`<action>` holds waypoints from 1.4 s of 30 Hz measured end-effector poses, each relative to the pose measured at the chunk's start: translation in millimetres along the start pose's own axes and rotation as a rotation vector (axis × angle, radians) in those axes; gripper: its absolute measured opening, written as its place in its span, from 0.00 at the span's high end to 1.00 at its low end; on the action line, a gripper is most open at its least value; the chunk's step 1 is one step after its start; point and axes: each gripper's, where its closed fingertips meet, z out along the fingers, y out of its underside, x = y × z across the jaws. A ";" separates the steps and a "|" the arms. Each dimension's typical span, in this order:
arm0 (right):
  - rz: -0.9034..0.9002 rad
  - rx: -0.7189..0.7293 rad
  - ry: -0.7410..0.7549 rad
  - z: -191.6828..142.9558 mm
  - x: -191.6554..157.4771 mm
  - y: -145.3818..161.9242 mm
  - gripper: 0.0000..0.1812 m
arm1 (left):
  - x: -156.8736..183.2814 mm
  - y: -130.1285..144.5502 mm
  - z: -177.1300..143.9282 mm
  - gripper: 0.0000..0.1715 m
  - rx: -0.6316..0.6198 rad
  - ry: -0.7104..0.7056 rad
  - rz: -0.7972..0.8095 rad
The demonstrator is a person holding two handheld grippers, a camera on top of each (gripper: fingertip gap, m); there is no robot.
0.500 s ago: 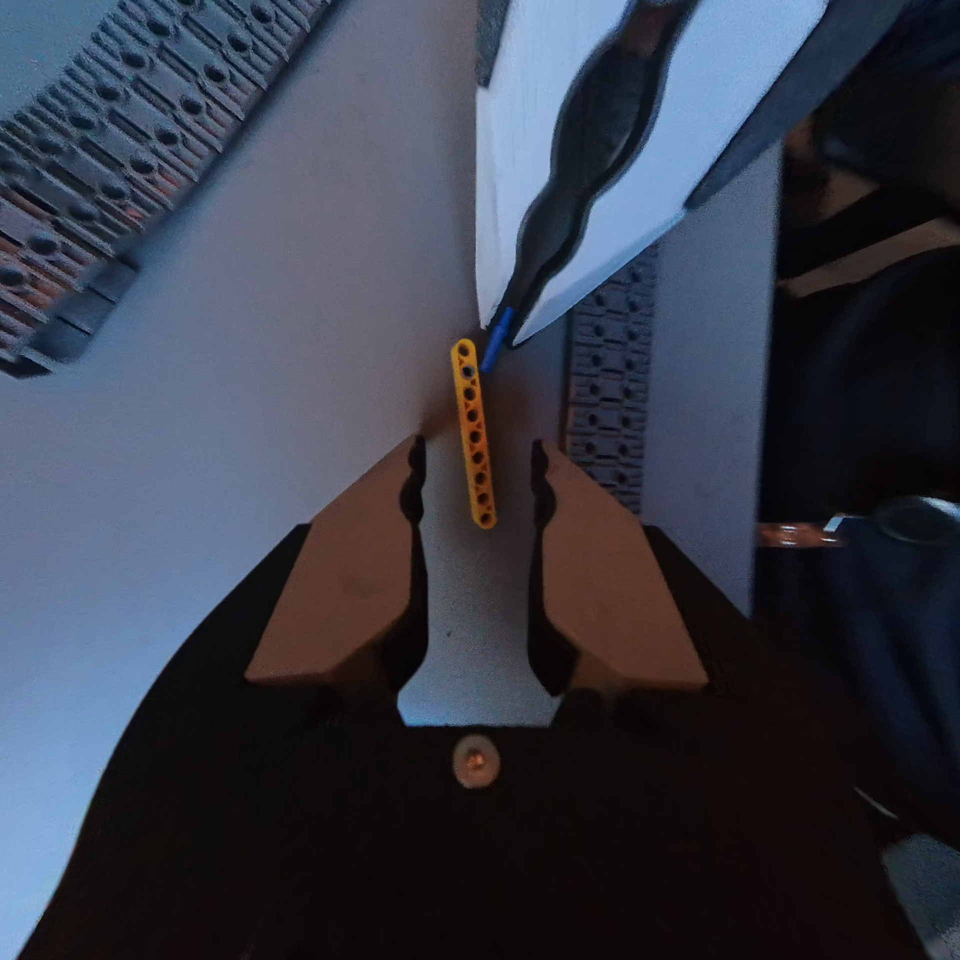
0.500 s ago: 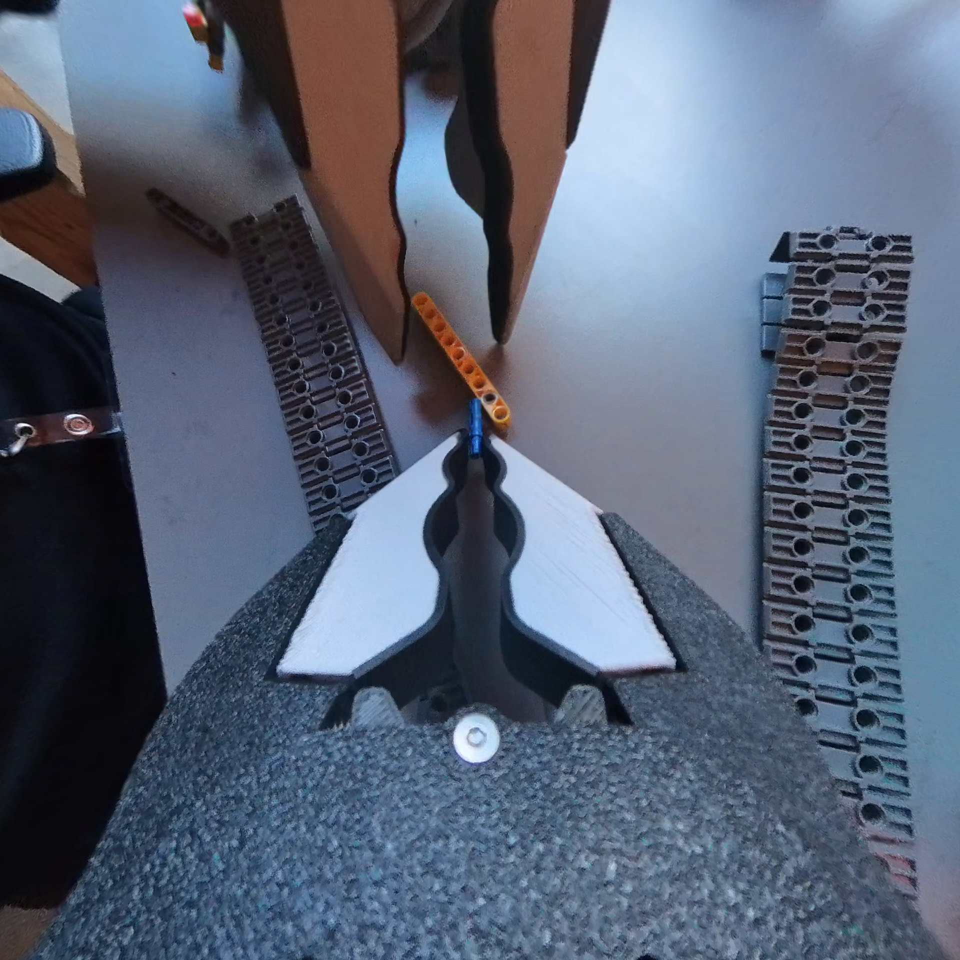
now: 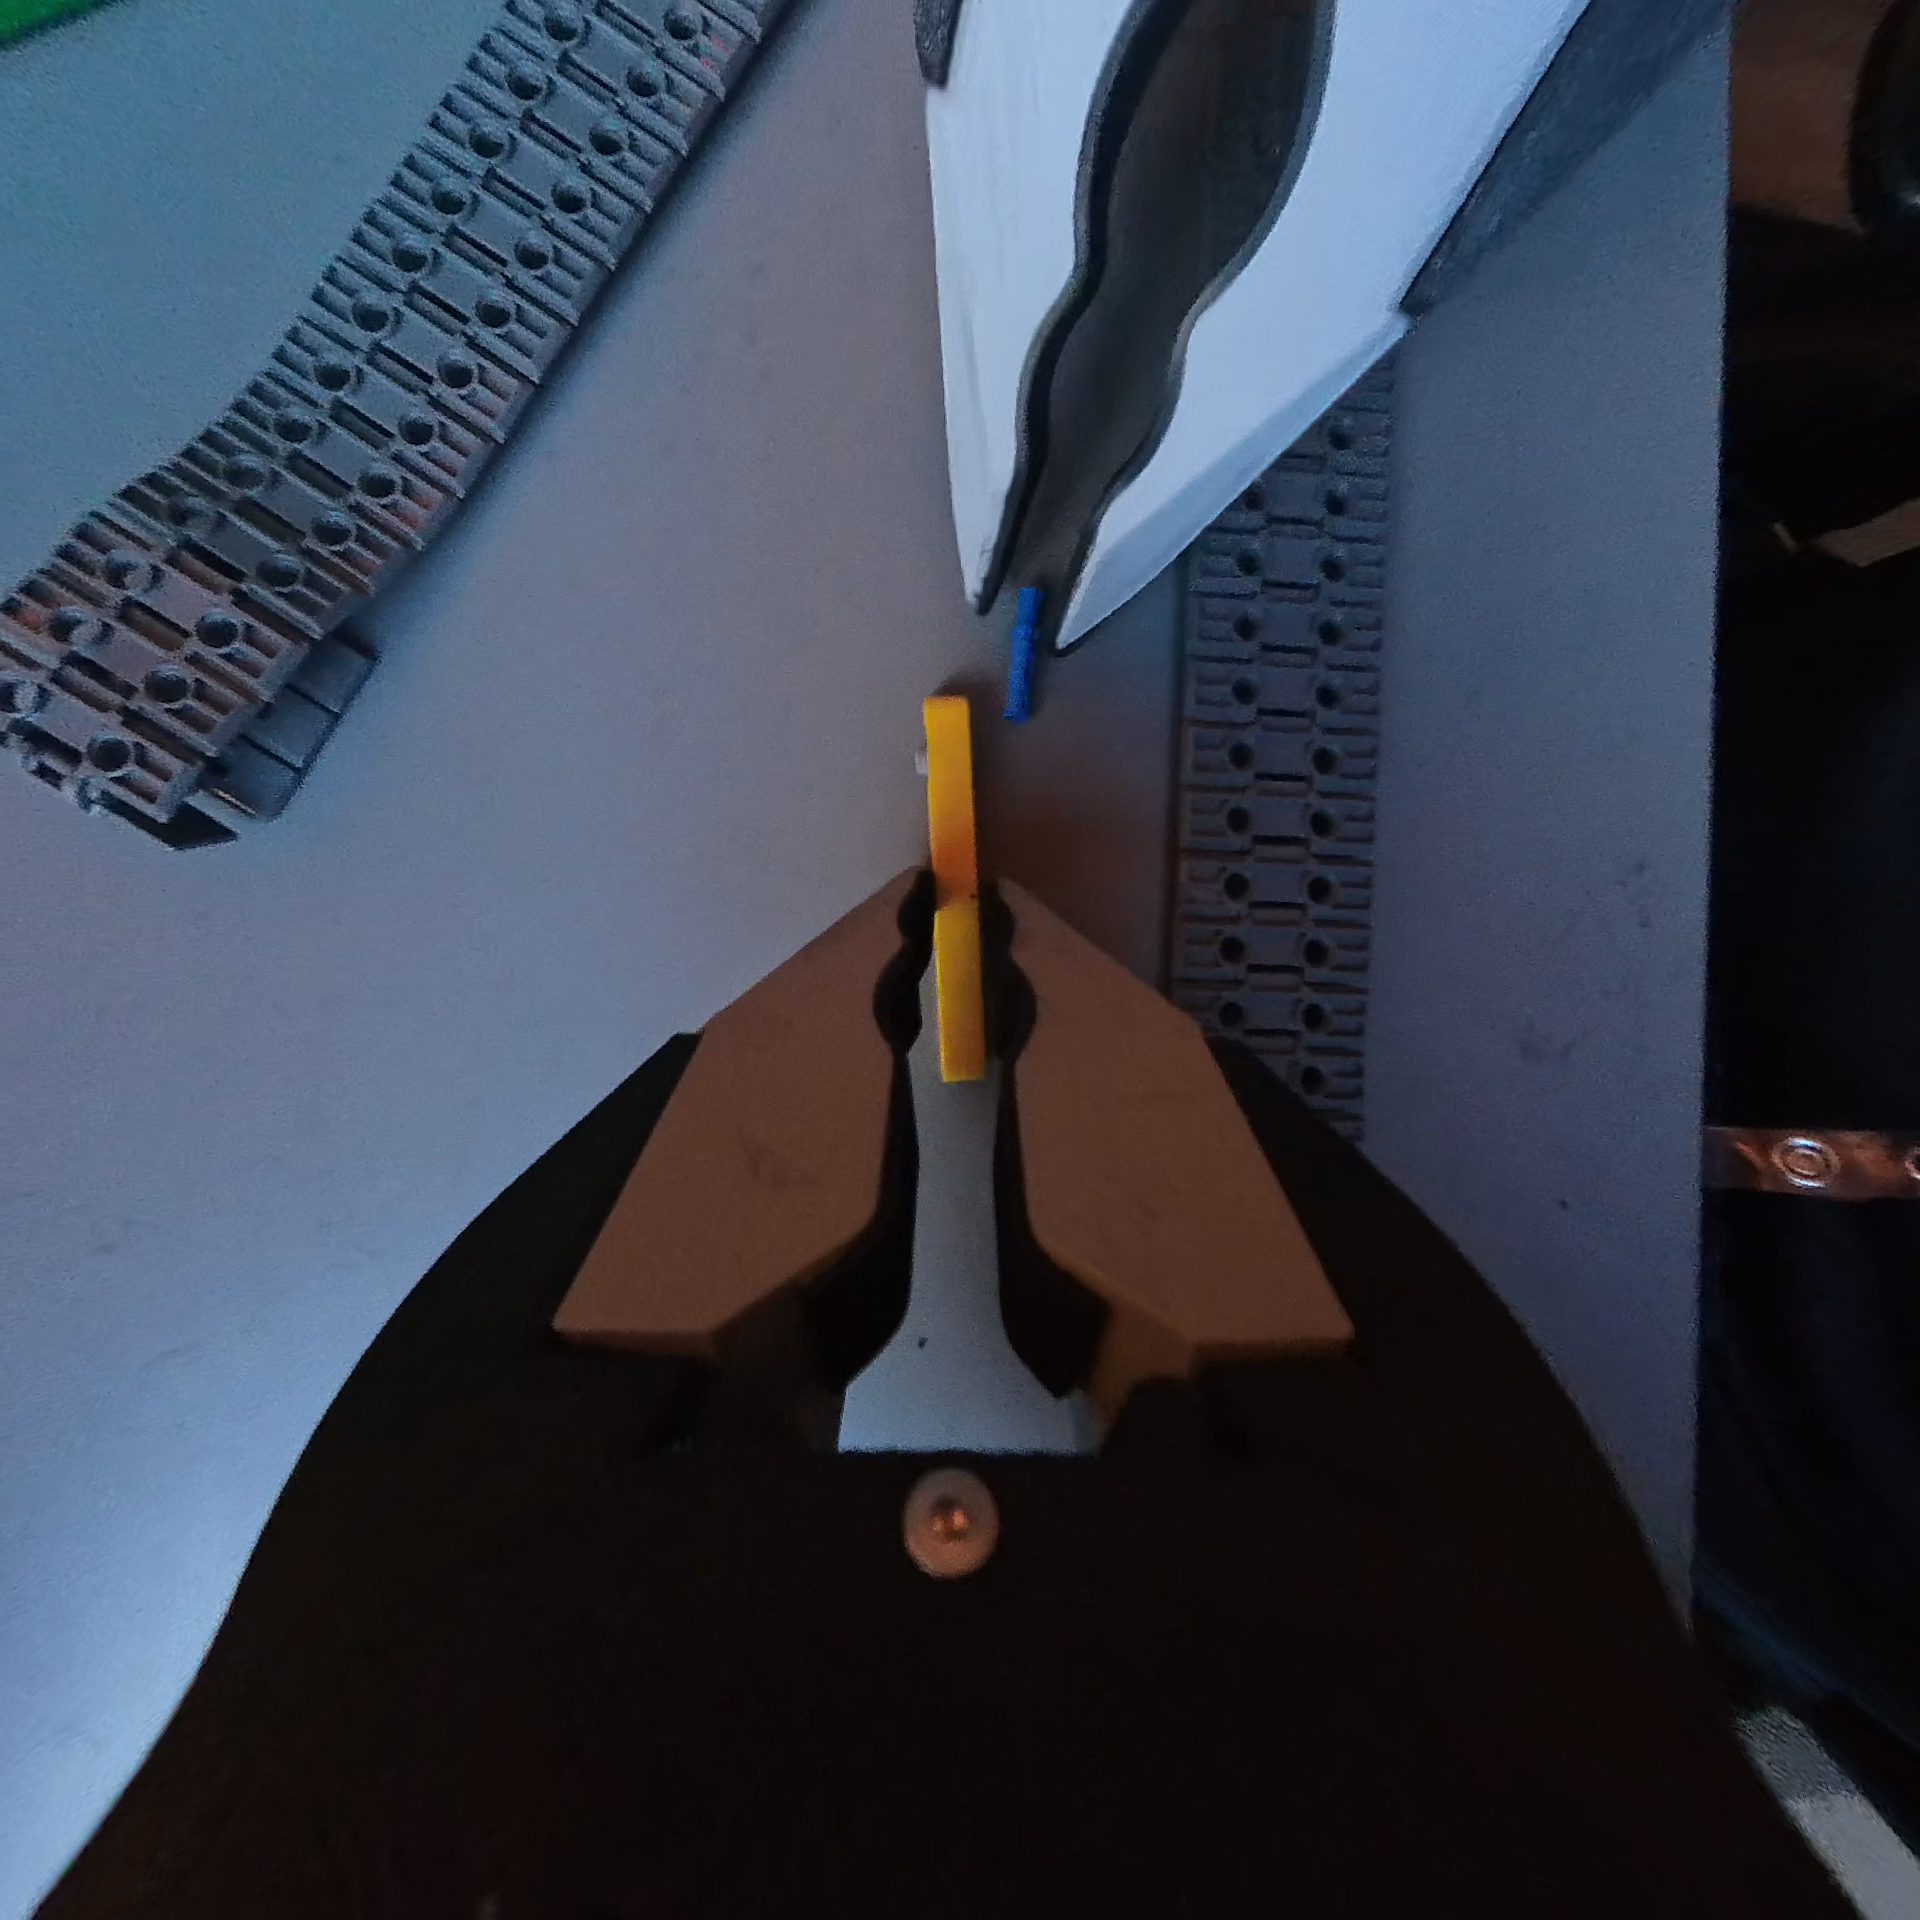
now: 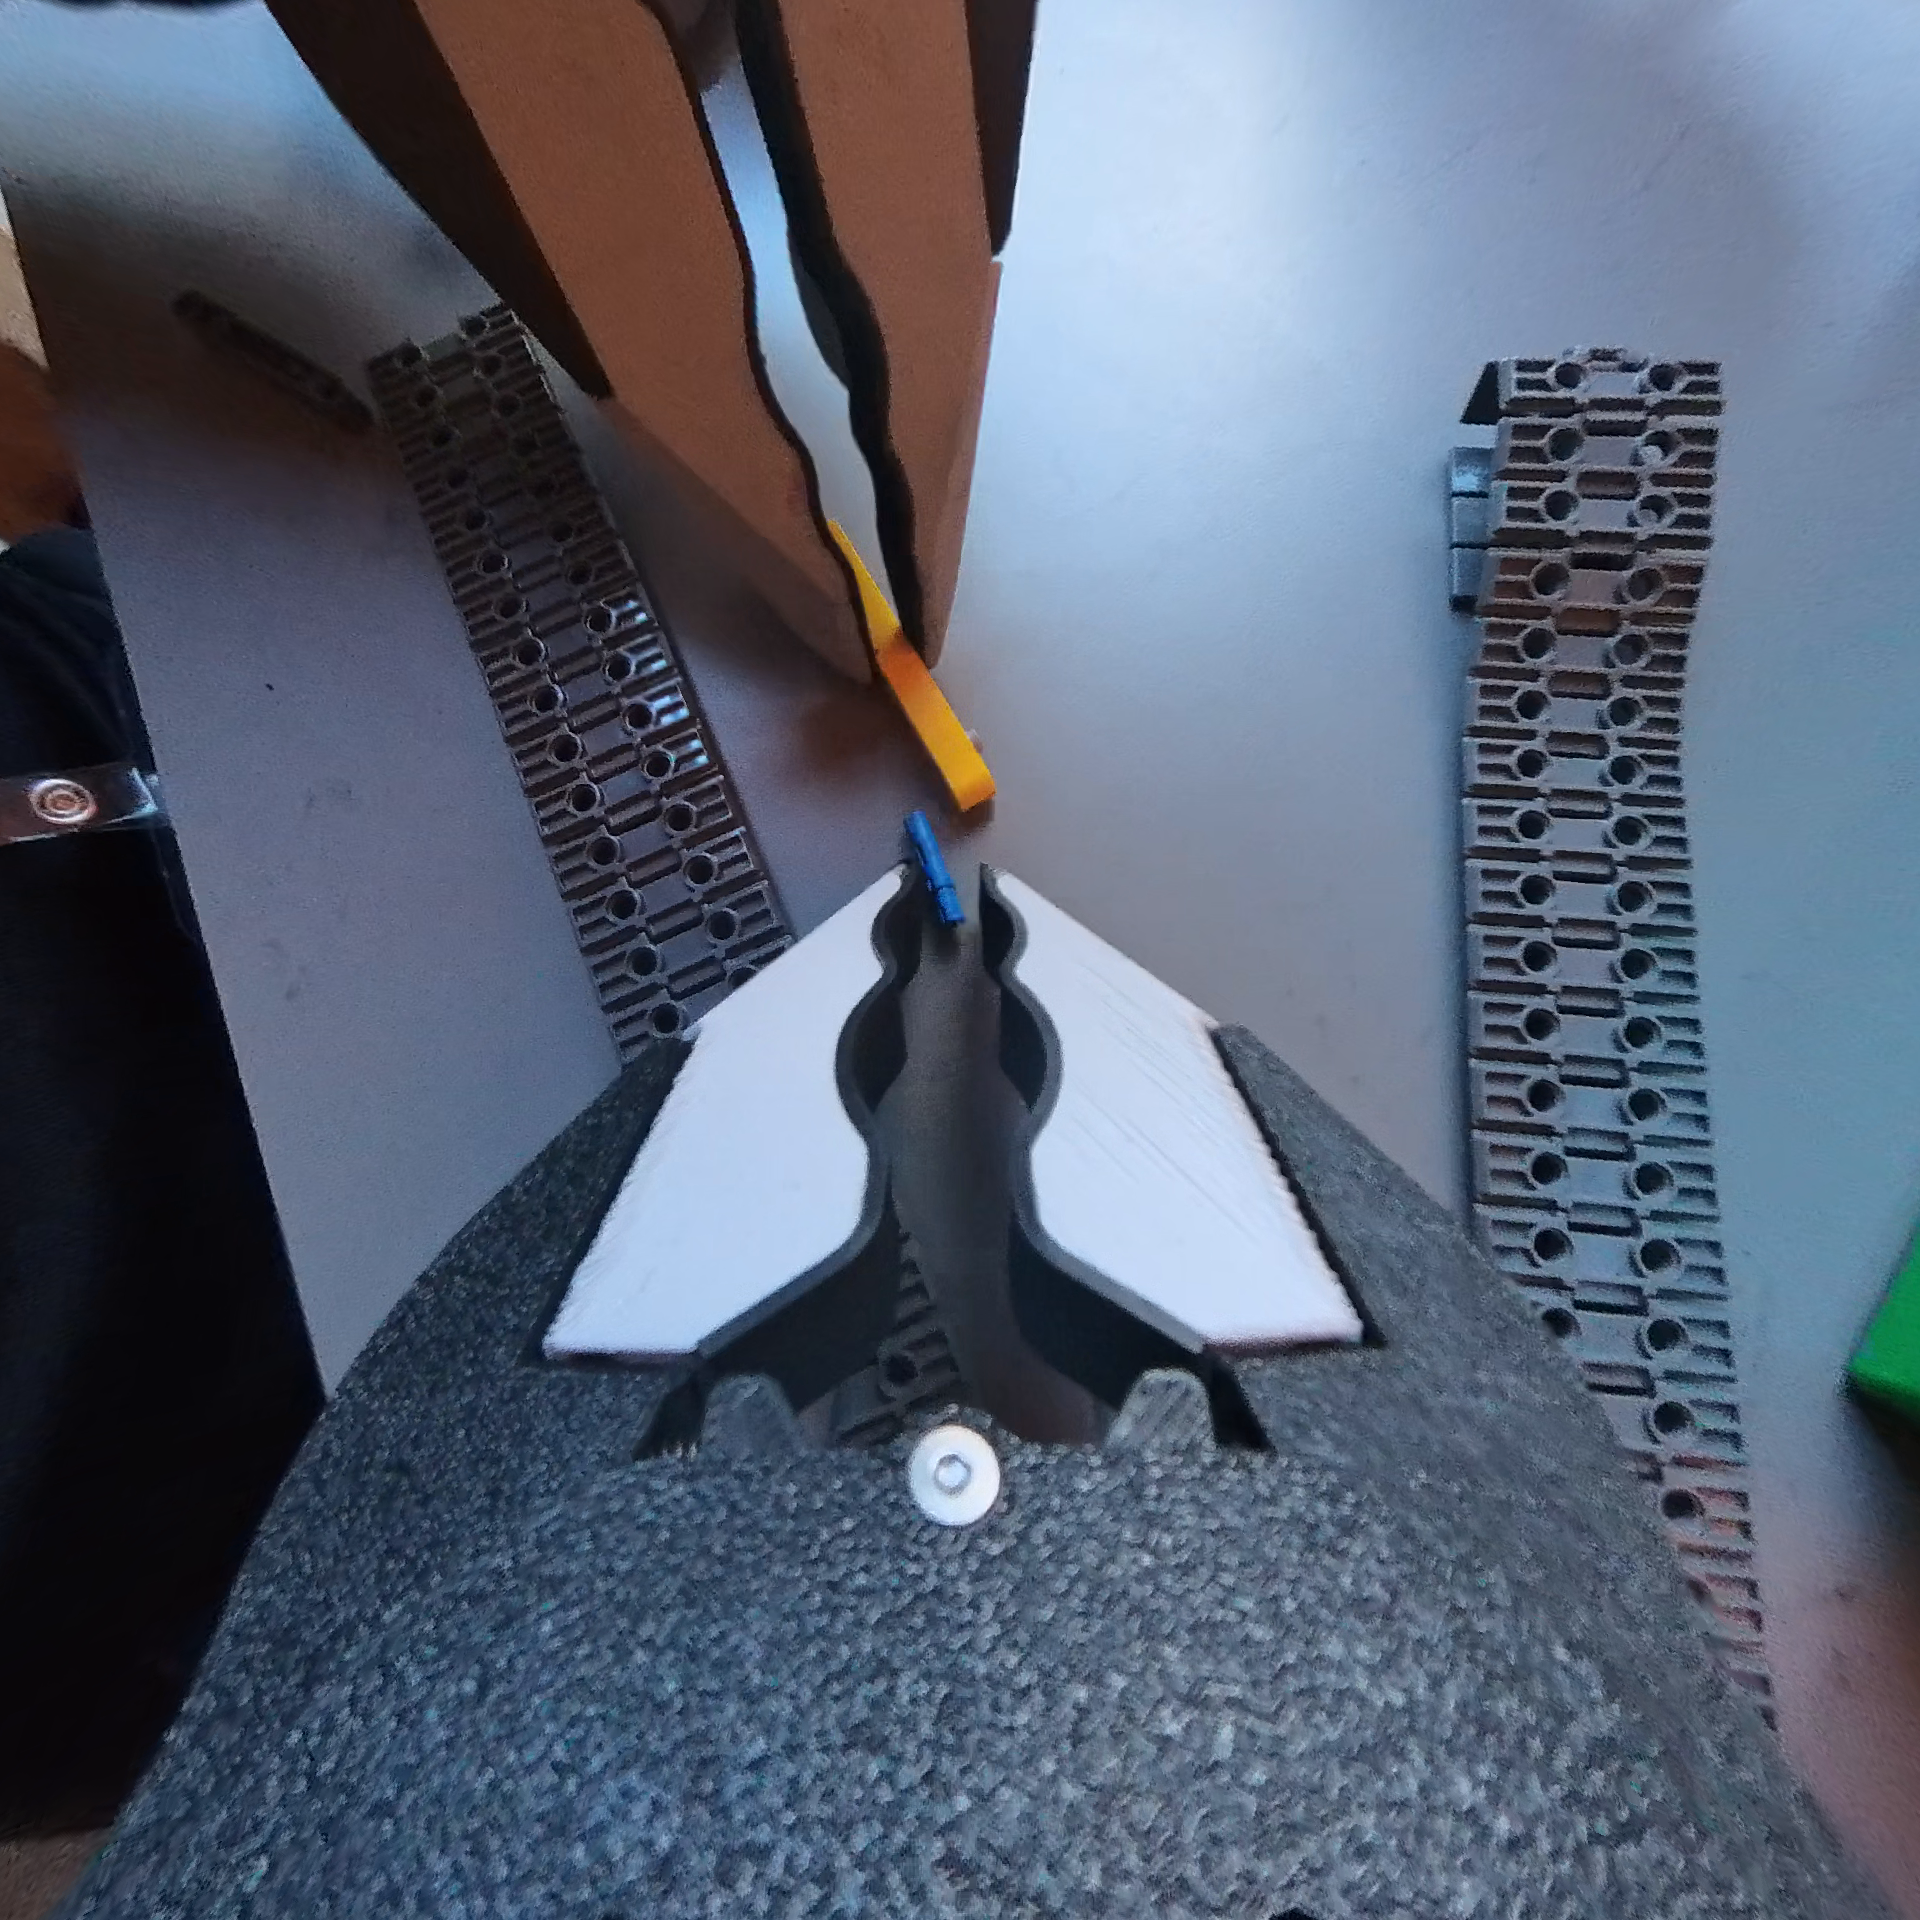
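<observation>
Gripping yellow beam (image 3: 954, 914) edge-on: left tongs (image 3: 956, 894) | right tongs (image 4: 940, 883) parted, blue pin (image 4: 935, 871) at tips

Two wrist cameras facing each other, close over a pale table.

The left wrist view looks forward and down along the left gripper (image 3: 954, 894) toward 12 o'clock, where the right gripper (image 3: 1023, 613) enters. The right wrist view faces the opposite way, with the left gripper (image 4: 899, 644) at its 12 o'clock. Both share the yellow beam (image 3: 951, 790), the blue pin (image 3: 1023, 655), the table (image 3: 623, 935) and two grey track strips (image 4: 1600, 831).
</observation>
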 end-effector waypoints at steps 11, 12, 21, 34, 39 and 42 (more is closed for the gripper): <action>-0.061 -0.040 0.025 4.1 -1.1 4.2 0.97 | 4.4 4.4 -3.4 0.88 0.015 -0.065 -0.133; -0.061 -0.045 0.030 4.4 -1.0 3.9 0.99 | 6.6 4.5 -3.5 0.88 0.012 -0.057 -0.138; 0.042 -0.026 0.109 10.8 1.9 -2.9 1.00 | 0.9 -4.6 0.2 0.86 0.026 -0.016 -0.225; 0.154 0.001 0.176 11.8 7.6 -5.4 1.00 | -12.3 -9.7 5.5 0.96 0.086 -0.186 -0.226; 0.163 0.002 0.181 9.1 10.0 -7.6 1.00 | -15.4 -12.8 7.3 0.96 0.102 -0.219 -0.225; 0.172 -0.002 0.171 9.7 9.7 -7.9 1.00 | -16.9 -14.4 8.0 0.96 0.115 -0.206 -0.245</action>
